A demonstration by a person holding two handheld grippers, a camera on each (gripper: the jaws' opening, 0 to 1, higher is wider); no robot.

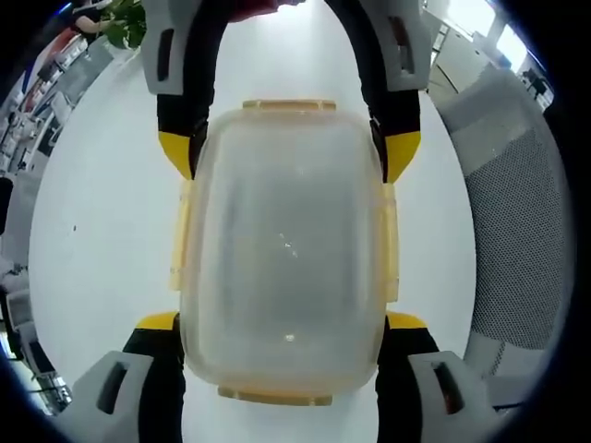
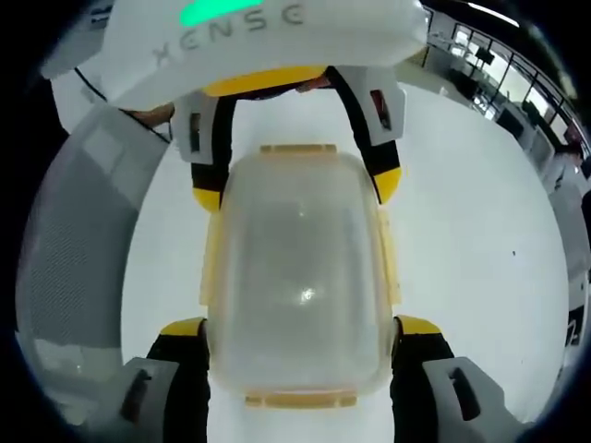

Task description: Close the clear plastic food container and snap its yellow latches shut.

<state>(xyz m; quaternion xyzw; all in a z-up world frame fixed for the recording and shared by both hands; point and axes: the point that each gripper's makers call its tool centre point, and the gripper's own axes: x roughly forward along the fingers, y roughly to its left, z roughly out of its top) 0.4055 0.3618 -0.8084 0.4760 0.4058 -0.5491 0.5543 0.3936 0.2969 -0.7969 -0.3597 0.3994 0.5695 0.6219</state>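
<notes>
The clear plastic food container (image 1: 286, 231) (image 2: 300, 277) sits on the white table with its lid on top. Yellow latches run along its long sides (image 1: 180, 242) (image 2: 211, 268) and its two short ends (image 1: 288, 105) (image 2: 297, 148). The side latches flare outward. My left gripper (image 1: 282, 323) (image 2: 297, 189) straddles one end, with its yellow-tipped jaws wide apart beside the corners. From the opposite end my right gripper (image 2: 303, 325) (image 1: 288, 152) straddles the other end the same way. Whether the tips press on the walls is unclear.
The round white table (image 1: 102, 221) (image 2: 462, 212) spreads around the container. A grey mesh chair (image 1: 517, 231) (image 2: 74, 249) stands at the table's edge. A green plant (image 1: 125, 23) and office furniture lie beyond the far rim.
</notes>
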